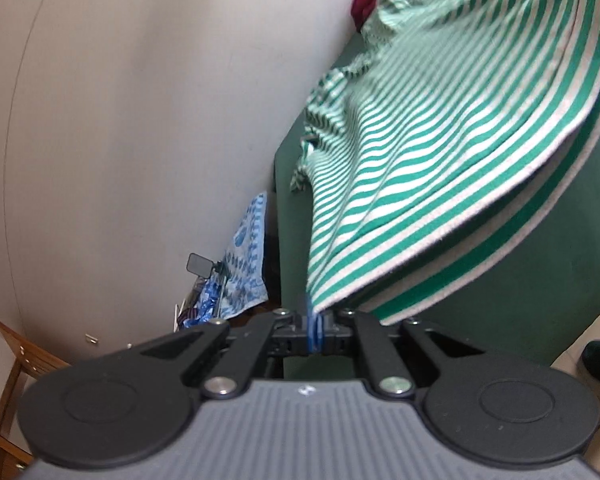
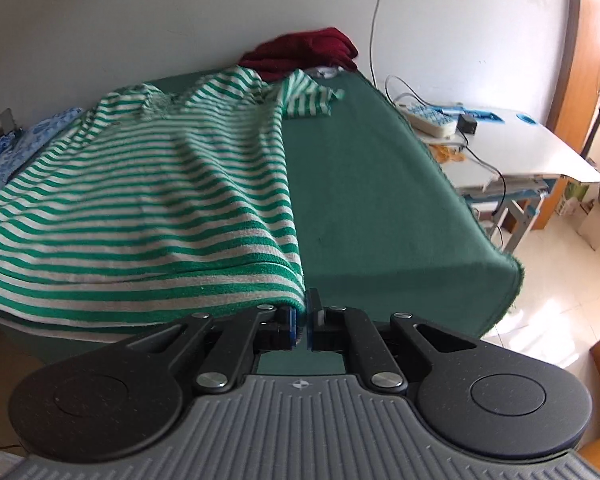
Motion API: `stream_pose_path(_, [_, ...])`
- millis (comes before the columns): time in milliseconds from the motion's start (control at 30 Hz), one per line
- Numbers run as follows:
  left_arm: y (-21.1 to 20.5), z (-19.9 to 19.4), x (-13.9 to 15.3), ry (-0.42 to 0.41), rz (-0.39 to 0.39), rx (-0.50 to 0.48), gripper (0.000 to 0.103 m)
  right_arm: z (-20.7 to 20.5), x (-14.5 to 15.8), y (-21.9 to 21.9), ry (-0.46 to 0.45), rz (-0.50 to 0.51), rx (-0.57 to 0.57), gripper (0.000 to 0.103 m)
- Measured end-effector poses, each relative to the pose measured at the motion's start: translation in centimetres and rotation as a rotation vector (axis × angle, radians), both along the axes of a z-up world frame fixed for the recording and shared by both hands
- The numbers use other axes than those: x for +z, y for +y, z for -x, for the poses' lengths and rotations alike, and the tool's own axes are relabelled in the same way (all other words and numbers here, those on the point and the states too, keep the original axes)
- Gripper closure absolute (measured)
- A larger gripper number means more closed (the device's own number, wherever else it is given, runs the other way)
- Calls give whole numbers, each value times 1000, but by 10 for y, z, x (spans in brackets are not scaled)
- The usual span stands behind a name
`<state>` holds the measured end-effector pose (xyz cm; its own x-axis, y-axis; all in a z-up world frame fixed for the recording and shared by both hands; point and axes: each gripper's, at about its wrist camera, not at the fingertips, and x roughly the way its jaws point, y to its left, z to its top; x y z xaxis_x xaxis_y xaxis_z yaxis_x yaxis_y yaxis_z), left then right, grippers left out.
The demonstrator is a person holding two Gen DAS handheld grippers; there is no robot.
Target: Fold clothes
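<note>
A green-and-white striped shirt [image 1: 440,152] hangs stretched above the green-covered table [image 1: 500,300]. My left gripper [image 1: 315,322] is shut on one bottom corner of its hem. In the right wrist view the same striped shirt [image 2: 148,184] spreads to the left, its collar and a sleeve resting far back on the green table cover [image 2: 372,200]. My right gripper [image 2: 303,320] is shut on the other hem corner, the cloth pinched between its blue pads. The hem sags between the two grips.
A dark red garment [image 2: 304,54] lies bunched at the table's far end by the wall. A blue patterned cloth [image 1: 246,256] sits left of the table, a wooden chair [image 1: 16,380] nearer. To the right stands a white desk [image 2: 520,148] with a power strip and cables.
</note>
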<state>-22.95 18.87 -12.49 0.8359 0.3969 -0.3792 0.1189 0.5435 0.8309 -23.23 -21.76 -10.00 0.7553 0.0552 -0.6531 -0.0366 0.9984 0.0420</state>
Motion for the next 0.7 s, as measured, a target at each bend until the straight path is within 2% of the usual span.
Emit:
stream_pose_path(100, [-4,10,4,20,28,10,96,10,14,7,-21,67,70,100])
stream_pose_path(200, [1,7,-21,72,17,23,96,11,-13,7,57,96,77,100])
stream_pose_path(300, [2,13,-29,106,30,31,96,9,-37,5,130,81,50,100])
stream_pose_path(400, [1,17,-25,102,50,40,96,11,-32,6,126,84,55,100])
stream_pose_path(467, [2,14,-34,117,64,53,96,9,-32,8,121,100,61,100])
stream_pose_path(600, [6,7,-64,133,28,51,96,-2,-60,11,164,94,55,100])
stream_pose_path(700, [7,2,-77,138,13,55,95,-3,-74,15,160,104,56,100])
